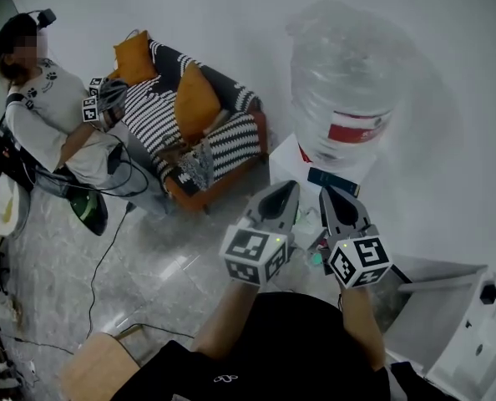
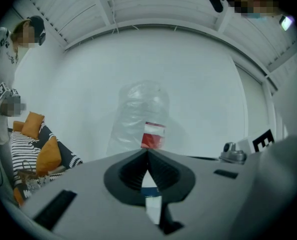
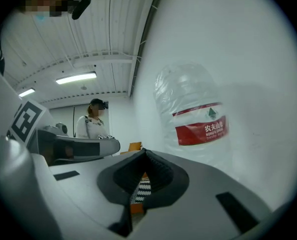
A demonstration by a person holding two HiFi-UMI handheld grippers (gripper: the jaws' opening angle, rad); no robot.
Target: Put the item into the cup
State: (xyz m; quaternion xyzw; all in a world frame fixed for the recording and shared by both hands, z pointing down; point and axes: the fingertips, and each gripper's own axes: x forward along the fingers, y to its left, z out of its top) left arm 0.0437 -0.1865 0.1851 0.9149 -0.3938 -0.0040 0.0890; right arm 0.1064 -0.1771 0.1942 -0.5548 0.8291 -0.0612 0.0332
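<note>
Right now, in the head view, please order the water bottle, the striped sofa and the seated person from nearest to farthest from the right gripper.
1. The water bottle, directly ahead of the right gripper.
2. The striped sofa, ahead and to the left.
3. The seated person, at the far left, beyond the sofa's far end.

Black top, small white logo. Left gripper and right gripper: grey shells, black ribbed jaws, black-and-white marker cubes.
</note>
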